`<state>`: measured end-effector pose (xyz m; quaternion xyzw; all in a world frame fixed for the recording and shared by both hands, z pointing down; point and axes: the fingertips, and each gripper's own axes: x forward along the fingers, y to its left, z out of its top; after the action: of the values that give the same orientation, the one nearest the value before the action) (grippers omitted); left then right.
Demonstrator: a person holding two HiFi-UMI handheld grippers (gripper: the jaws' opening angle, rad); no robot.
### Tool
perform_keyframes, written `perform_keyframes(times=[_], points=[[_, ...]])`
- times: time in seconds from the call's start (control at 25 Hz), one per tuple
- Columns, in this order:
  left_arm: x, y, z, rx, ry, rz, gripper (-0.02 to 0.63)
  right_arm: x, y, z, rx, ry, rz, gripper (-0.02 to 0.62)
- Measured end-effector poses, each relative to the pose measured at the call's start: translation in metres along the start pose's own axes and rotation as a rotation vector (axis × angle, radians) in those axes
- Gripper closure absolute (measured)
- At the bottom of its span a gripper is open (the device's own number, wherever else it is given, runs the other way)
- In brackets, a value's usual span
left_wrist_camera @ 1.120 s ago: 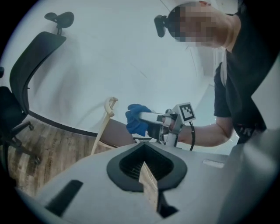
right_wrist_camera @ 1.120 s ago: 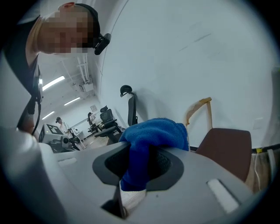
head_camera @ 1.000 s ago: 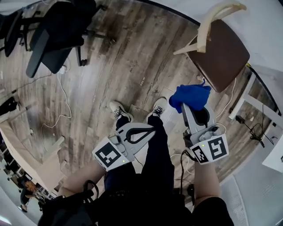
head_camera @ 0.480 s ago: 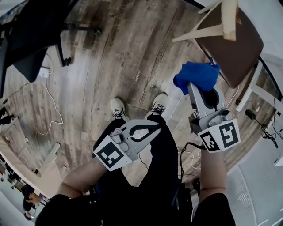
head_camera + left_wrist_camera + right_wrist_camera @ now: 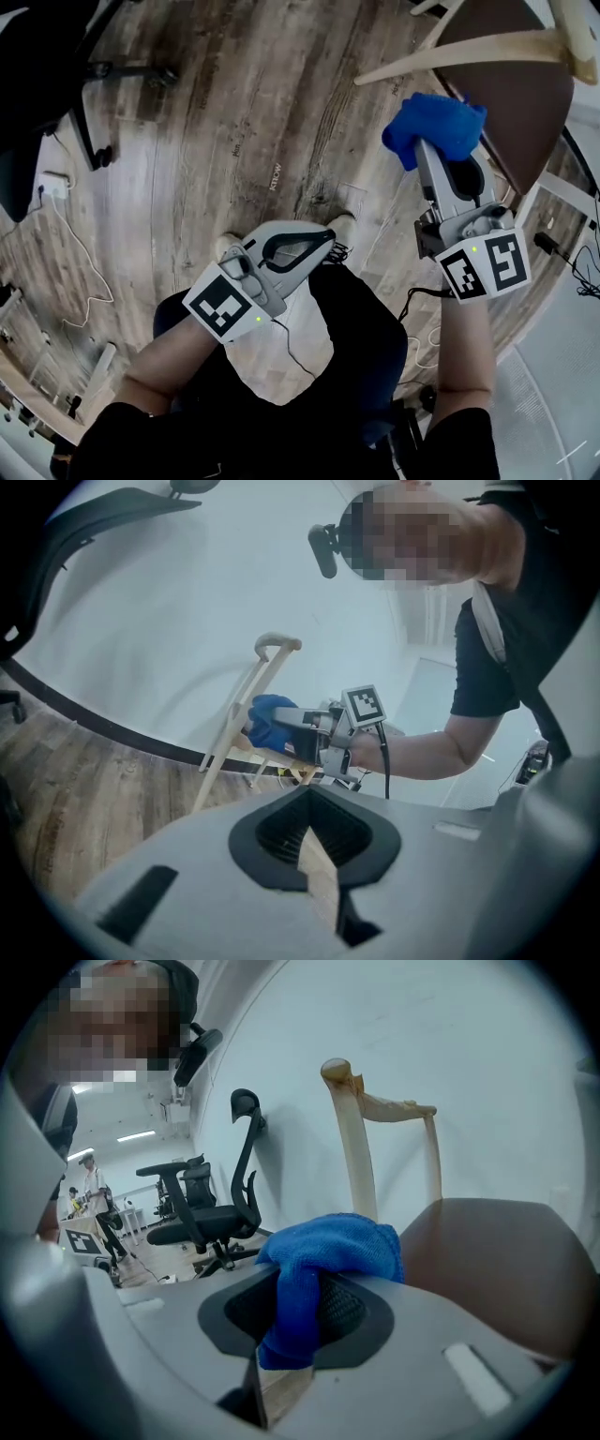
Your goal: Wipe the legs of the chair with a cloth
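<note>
Your right claw (image 5: 439, 150), pinching the blue cloth (image 5: 433, 124), has advanced to the chair (image 5: 511, 89) at the floor's wall edge. The cloth now sits just beside the seat, so wiping can probably begin soon. Your left claw (image 5: 326, 242) is pressed together, empty.

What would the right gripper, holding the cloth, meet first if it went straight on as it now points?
Probably the chair: the right gripper, shut on the blue cloth, points at its brown seat edge, though depth is unclear.
</note>
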<state>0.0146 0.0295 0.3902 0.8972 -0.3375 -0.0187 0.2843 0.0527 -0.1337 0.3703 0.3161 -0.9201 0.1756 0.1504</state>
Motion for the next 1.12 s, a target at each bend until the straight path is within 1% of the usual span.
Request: perform_keyframes(times=[0.08,0.2,0.32,0.4,0.52,0.6,0.8,0.96,1.12], points=[[0.005,0.009,-0.009,0.024,-0.011,-0.020,0.598,0.008,-0.007,-0.010,-0.013,-0.014,-0.010,0.497],[0.015,0.019,-0.018,0.031,-0.012,-0.048,0.598,0.016,-0.014,-0.022,-0.009,-0.031,-0.013,0.497],[0.027,0.025,-0.017,0.084,-0.020,-0.106,0.598,0.025,-0.022,-0.032,-0.017,-0.053,-0.017,0.497],[0.031,0.029,-0.023,0.117,0.000,-0.138,0.598,0.033,-0.027,-0.039,-0.031,-0.062,-0.015,0.497],[0.038,0.043,-0.037,0.163,0.051,-0.171,0.598,0.044,-0.038,-0.046,-0.033,-0.083,-0.017,0.497],[0.042,0.054,-0.041,0.198,0.070,-0.180,0.598,0.050,-0.045,-0.050,-0.026,-0.091,-0.022,0.497],[0.052,0.076,-0.022,0.204,0.011,-0.195,0.598,0.066,-0.059,-0.063,-0.011,-0.104,-0.029,0.497],[0.056,0.094,-0.014,0.237,-0.010,-0.175,0.598,0.078,-0.067,-0.081,-0.008,-0.090,-0.029,0.497],[0.061,0.105,-0.017,0.279,0.012,-0.158,0.598,0.083,-0.079,-0.102,0.014,-0.072,-0.029,0.497]])
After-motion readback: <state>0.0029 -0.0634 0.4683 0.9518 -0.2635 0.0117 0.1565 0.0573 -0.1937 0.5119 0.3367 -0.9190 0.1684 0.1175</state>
